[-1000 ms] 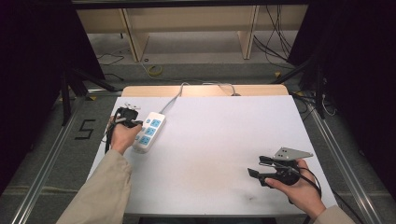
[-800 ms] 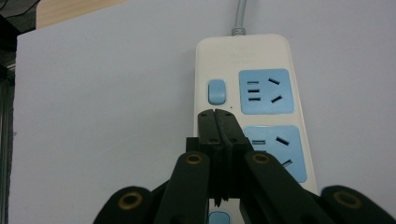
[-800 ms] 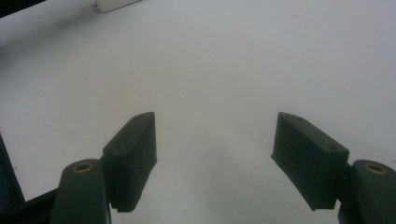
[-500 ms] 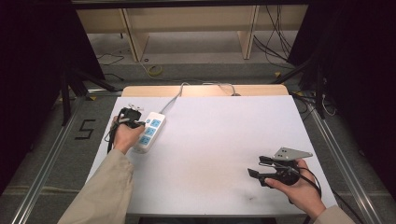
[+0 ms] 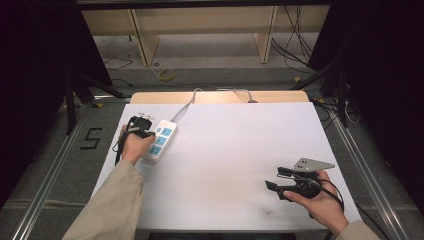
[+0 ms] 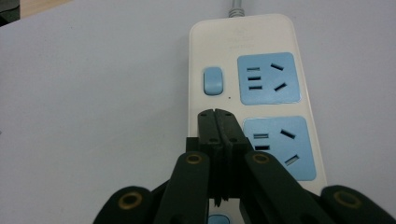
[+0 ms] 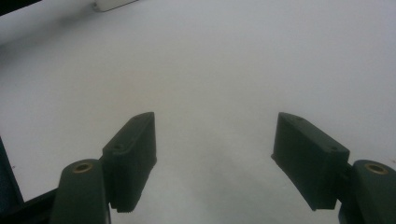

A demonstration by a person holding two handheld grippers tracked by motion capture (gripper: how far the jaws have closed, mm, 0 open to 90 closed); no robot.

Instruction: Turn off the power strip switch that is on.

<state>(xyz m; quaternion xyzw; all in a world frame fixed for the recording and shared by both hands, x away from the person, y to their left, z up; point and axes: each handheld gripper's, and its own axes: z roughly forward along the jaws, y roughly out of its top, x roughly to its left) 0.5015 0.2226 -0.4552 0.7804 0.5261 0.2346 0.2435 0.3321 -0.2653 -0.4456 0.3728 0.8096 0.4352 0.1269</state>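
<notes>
Since the earlier frames the left gripper [image 5: 141,125] had stayed at the power strip [image 5: 161,141], the hand shifting only a little along its left edge, while the right gripper [image 5: 274,183] had not moved from the near right part of the white surface [image 5: 235,145].

In the left gripper view the jaws were pressed together with nothing between them, their tips [image 6: 218,122] lying over the strip's [image 6: 261,93] white face just below the small blue switch [image 6: 212,80] and beside the lower blue socket [image 6: 280,144]. Whether the tips touched the plastic could not be told. A second blue button [image 6: 219,219] was cut off at the bottom edge, behind the jaws.

From above, the left hand [image 5: 136,145] covered the strip's near left side, and its grey cord [image 5: 187,102] ran off toward the surface's far edge.

In the right gripper view the jaws stood wide apart over bare white surface [image 7: 219,70], gripping nothing; a pale corner of the strip [image 7: 112,4] showed at the top, blurred. The right hand [image 5: 320,202] held its gripper low, the grey plate [image 5: 311,164] on top.
</notes>
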